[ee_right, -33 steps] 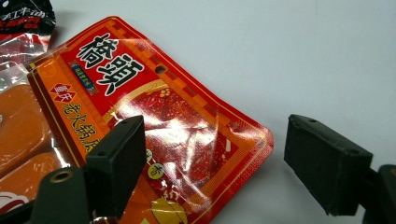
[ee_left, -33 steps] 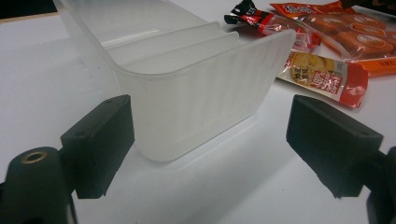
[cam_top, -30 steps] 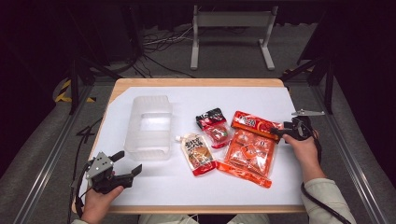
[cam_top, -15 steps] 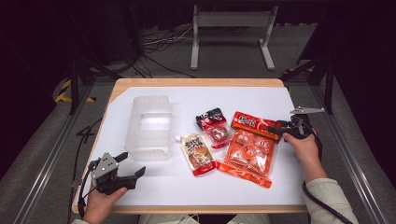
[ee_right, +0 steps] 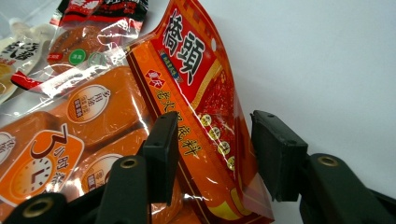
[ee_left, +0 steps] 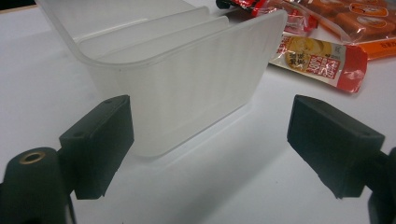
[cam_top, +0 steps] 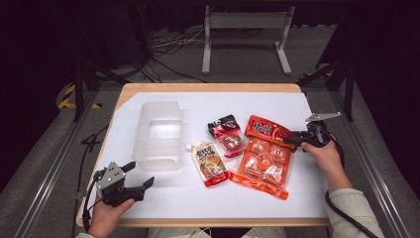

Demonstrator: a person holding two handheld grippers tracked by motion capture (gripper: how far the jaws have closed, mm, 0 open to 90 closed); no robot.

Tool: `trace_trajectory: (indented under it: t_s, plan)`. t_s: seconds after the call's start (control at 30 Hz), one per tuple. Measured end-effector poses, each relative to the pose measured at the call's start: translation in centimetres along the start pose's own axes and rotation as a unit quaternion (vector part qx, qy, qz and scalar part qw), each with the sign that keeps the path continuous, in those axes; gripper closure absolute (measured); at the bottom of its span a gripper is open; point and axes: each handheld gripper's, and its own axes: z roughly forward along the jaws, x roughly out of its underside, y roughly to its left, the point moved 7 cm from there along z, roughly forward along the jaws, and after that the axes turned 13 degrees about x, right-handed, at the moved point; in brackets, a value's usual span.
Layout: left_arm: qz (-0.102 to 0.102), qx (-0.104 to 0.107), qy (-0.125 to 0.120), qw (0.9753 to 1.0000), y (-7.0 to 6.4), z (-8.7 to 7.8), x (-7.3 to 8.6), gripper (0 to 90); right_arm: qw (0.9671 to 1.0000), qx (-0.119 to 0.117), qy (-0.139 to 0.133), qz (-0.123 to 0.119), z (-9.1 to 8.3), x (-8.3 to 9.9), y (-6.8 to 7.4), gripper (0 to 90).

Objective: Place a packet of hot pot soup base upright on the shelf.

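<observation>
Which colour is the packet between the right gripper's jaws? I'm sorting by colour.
Red and orange packet with white characters; the right gripper view shows it best.

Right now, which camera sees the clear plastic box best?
The high view: the whole clear plastic box shows from above. The left gripper view shows one close wall; the right gripper view looks at snack packets instead.

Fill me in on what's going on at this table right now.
A person works two handheld grippers over a white-covered table. The right gripper has its jaws on either side of the edge of a red-orange snack pouch, not yet shut on it. The left gripper is open, holding nothing, and faces the near wall of a clear plastic bin. Three other food packets lie between bin and pouch.
</observation>
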Motion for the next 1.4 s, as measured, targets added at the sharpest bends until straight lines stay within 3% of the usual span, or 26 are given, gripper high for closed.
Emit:
trace_trajectory:
  t_s: [0.2,0.3,0.47,0.6,0.77,0.9,1.1,1.4]
  plan:
    - [0.011,-0.002,-0.002,0.9999,-0.1,-0.3,-0.1,17.4,0.9998,-0.003,0.006,0.019,0.7,0.3,-0.7,60.1]
    - [0.008,0.001,-0.007,0.9999,-0.1,-0.7,-0.3,19.8,0.9994,0.008,0.031,0.016,1.6,1.1,-0.9,61.7]
    - [0.009,-0.003,-0.011,0.9999,-0.2,-1.1,-0.5,20.9,0.9993,0.016,0.016,0.029,1.6,1.3,-1.5,75.1]
    - [0.021,-0.016,-0.026,0.9993,-0.4,-1.8,-1.1,19.4,0.9995,0.013,0.005,0.028,1.7,1.3,-1.5,79.0]
    - [0.025,-0.023,-0.030,0.9990,-0.2,-2.6,-1.3,20.5,0.9990,-0.012,-0.010,0.043,1.5,1.6,-1.5,89.8]
    - [0.023,-0.025,-0.031,0.9990,-0.2,-2.8,-1.5,21.0,0.9993,0.001,-0.016,0.034,1.4,1.4,-1.3,90.0]
    - [0.023,-0.008,-0.018,0.9995,-0.9,-2.5,-1.5,20.8,0.9992,0.021,-0.023,0.024,0.7,0.9,-0.9,90.0]
    - [0.030,0.026,-0.014,0.9991,-2.9,-2.2,-2.3,21.0,0.9982,0.016,-0.052,0.024,-1.5,-0.1,-0.8,90.0]
